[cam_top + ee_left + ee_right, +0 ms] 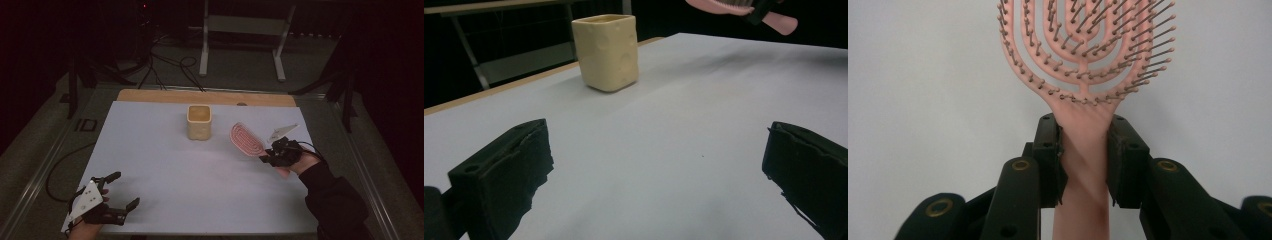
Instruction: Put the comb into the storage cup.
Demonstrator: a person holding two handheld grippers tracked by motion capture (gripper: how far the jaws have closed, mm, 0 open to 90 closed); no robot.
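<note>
A white table surface [165, 170] carries, near its far edge, a cream square cup [199, 122], standing upright with its mouth open upward; the same cup appears ahead of the left gripper in its own view [607, 52]. The left gripper [116, 192] rests at the near left corner, jaws spread wide with nothing between them. The right gripper [266, 156], at the right of the table, has its jaws narrowed onto the neck of a pink vented hairbrush [246, 139], the pads pressing either side of the handle just below the head [1083, 150]; the head points toward the cup, bristles facing the camera, and the brush appears to be clear of the table. The step in hand is judged to be carrying the brush to the cup. To do this well, the grip should be held firm, the brush lifted above the rim, turned upright over the opening, and lowered centrally so the light cup is not tipped.
</note>
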